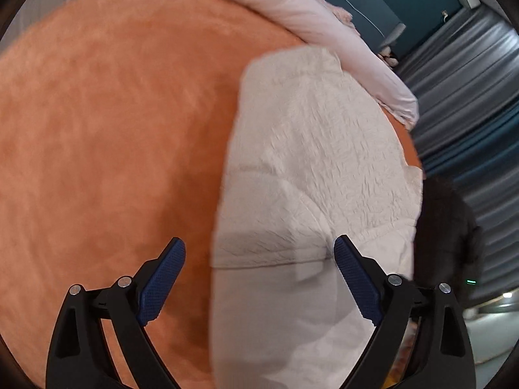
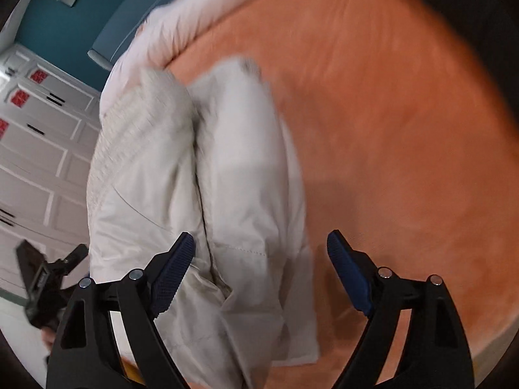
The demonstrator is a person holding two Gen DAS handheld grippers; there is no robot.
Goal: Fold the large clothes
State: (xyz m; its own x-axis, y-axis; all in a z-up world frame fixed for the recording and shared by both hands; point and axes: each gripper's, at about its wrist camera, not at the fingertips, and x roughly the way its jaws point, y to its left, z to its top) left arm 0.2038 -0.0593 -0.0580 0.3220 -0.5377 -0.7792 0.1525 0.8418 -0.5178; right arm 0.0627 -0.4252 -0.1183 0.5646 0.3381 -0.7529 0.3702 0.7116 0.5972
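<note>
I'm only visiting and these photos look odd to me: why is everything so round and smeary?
Left wrist view: the fisheye lens bows the orange blanket into a dome with dark corners; the cream garment is slightly soft. Right wrist view: heavier motion smear, worst on the garment's far end, while the open claw stays sharp because it rides with the camera.

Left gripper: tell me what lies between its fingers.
In the left wrist view, the open left gripper frames the cream garment's near edge and a strip of orange bedspread; it grips nothing.
</note>
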